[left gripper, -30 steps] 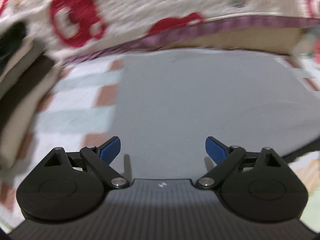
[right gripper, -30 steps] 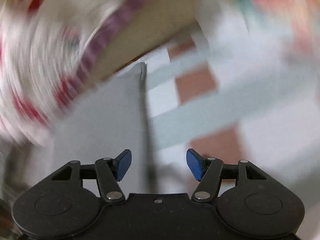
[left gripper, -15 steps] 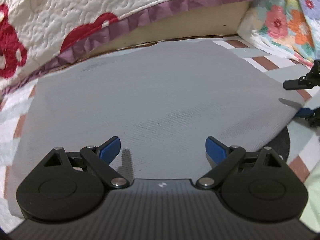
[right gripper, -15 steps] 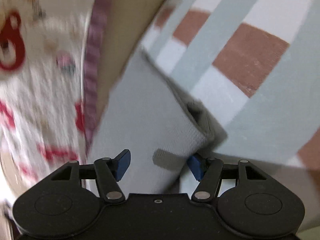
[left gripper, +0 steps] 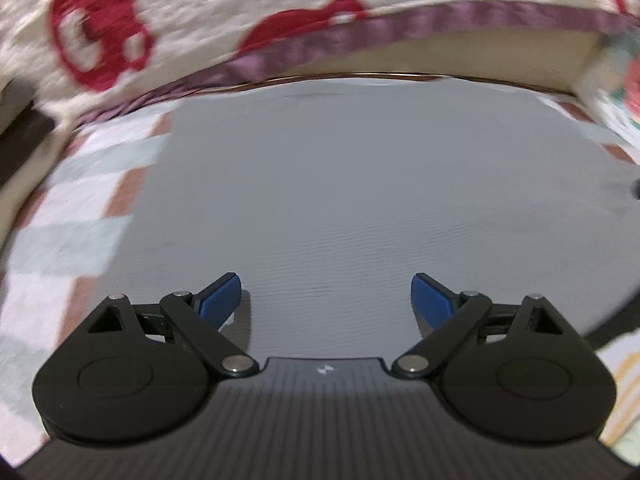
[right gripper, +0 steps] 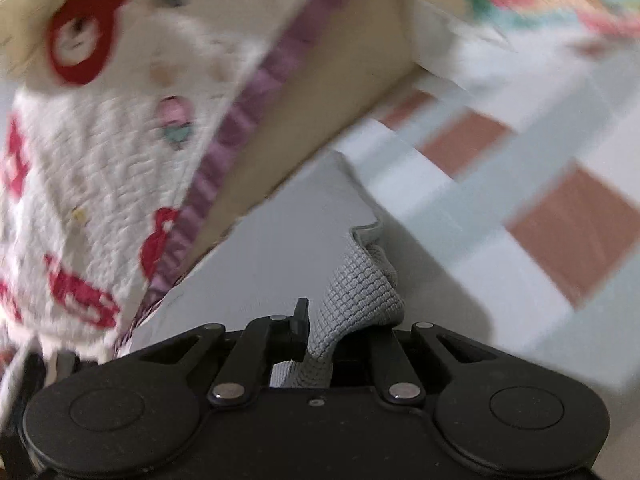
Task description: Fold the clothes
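A grey knit garment (left gripper: 360, 184) lies flat on a checked bed sheet (left gripper: 80, 232). My left gripper (left gripper: 326, 300) is open just above its near part, blue pads apart, holding nothing. In the right wrist view my right gripper (right gripper: 320, 332) is shut on the garment's right edge (right gripper: 356, 280), and the bunched grey fabric rises between the jaws. The rest of the garment (right gripper: 280, 248) stretches away to the left.
A quilted white blanket with red prints and a purple trim (left gripper: 280, 12) hangs along the far side over a beige bed frame (left gripper: 440, 56). A floral pillow (left gripper: 624, 76) sits at the far right. Dark folded clothes (left gripper: 20, 136) lie at the left.
My right gripper has closed on the garment's edge, which it straddled open half a second ago. The left gripper's view has swung back to the left and it stays open.
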The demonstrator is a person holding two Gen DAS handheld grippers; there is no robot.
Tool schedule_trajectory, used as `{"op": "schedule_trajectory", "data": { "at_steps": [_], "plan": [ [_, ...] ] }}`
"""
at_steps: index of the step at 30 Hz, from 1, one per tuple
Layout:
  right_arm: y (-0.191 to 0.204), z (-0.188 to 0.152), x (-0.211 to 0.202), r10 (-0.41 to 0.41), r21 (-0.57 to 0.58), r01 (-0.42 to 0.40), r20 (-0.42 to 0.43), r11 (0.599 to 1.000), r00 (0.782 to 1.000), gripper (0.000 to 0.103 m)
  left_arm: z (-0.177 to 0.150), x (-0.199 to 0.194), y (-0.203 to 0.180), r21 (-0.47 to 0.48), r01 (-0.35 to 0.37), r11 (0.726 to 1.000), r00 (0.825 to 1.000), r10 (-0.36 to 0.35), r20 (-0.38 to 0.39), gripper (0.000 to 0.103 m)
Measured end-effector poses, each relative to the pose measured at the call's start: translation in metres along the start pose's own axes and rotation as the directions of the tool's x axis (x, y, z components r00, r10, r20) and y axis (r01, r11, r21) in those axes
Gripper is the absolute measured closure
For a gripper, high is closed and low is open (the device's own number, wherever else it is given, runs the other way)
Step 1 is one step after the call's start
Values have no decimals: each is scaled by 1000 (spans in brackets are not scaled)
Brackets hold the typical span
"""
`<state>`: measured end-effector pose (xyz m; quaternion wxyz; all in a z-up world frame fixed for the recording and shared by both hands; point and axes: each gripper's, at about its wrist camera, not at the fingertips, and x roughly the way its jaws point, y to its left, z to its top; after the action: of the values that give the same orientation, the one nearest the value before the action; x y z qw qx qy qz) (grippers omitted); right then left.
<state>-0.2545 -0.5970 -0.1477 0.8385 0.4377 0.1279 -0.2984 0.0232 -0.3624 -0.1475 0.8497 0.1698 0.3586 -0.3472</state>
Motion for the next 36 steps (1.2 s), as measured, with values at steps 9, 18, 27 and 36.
{"op": "schedule_trajectory", "data": {
  "at_steps": [9,18,27,36],
  "plan": [
    [139,13,62,255,-327,-309,-197,893,947,93,-5,-13,58,-92,149,985,987,-154,-50,7],
    [265,-75,139,231,-611,-544,-517,575,825,93,-36,-39,136,-402,191,895,981,-170,89,11],
    [275,-149,136,115,-806,-528,-517,269,848,93,-52,-30,170,-525,238,817,971,-205,122,11],
    [275,-178,129,106,-806,-574,-565,143,819,92,-42,-53,182,-498,340,798,938,-252,238,11]
  ]
}}
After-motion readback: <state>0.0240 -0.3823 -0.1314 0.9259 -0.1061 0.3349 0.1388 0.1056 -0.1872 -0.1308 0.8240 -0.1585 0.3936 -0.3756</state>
